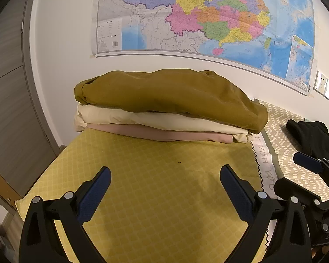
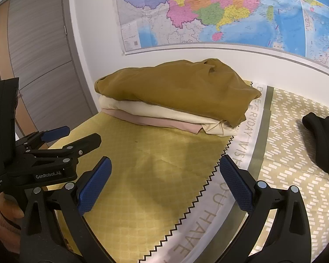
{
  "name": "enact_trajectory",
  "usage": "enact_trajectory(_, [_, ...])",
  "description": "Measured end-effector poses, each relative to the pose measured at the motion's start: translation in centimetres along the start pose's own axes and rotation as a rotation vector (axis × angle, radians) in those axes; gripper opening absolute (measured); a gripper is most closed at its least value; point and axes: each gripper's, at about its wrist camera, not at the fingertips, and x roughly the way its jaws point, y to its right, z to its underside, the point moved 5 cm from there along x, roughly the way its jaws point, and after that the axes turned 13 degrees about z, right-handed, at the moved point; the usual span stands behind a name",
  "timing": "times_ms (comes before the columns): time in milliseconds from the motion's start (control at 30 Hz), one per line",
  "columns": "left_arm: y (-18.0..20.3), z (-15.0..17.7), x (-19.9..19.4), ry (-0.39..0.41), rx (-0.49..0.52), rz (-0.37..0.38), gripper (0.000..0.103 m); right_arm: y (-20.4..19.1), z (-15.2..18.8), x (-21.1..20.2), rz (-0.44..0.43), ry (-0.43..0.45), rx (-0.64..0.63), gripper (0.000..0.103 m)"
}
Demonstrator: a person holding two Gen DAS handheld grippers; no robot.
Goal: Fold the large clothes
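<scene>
Both tools stand spread and empty: the left gripper [image 1: 165,188] hangs over the yellow diamond-patterned cloth [image 1: 160,197] with its blue pads wide apart, and the right gripper [image 2: 164,179] does the same just beside it, over the zigzag-cut edge where the yellow cloth meets a white lettered banner strip [image 2: 208,214]; neither touches any fabric.

At the far end of the yellow cloth, against the white wall under a coloured wall map [image 1: 208,15], lies a stack of three folded garments: a mustard-brown one [image 1: 168,96] on top, a cream one [image 1: 153,120] beneath it, and a dusty-pink one [image 1: 164,134] at the bottom; these look finished. The piece probably left to fold is the crumpled black garment [image 2: 324,140], lying to the right on the beige dash-patterned cloth [image 2: 291,175], well apart from the stack; only part of it shows, so its kind and full extent cannot be told.

It should handle as soft, limp and fairly light; it will sag and drape rather than hold shape, and thin layers may slip from a shallow pinch. Best taken at two outer edges or corners, one per gripper, pinching deep on a seam or hem, then lifted and spread flat before folding.
</scene>
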Motion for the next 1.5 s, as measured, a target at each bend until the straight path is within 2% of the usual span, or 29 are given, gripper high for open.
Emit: enact_trajectory(1500, [0.42, 0.45, 0.01, -0.008, 0.016, 0.004, 0.096, 0.00, 0.82, -0.24, -0.006, -0.006, 0.021, 0.097])
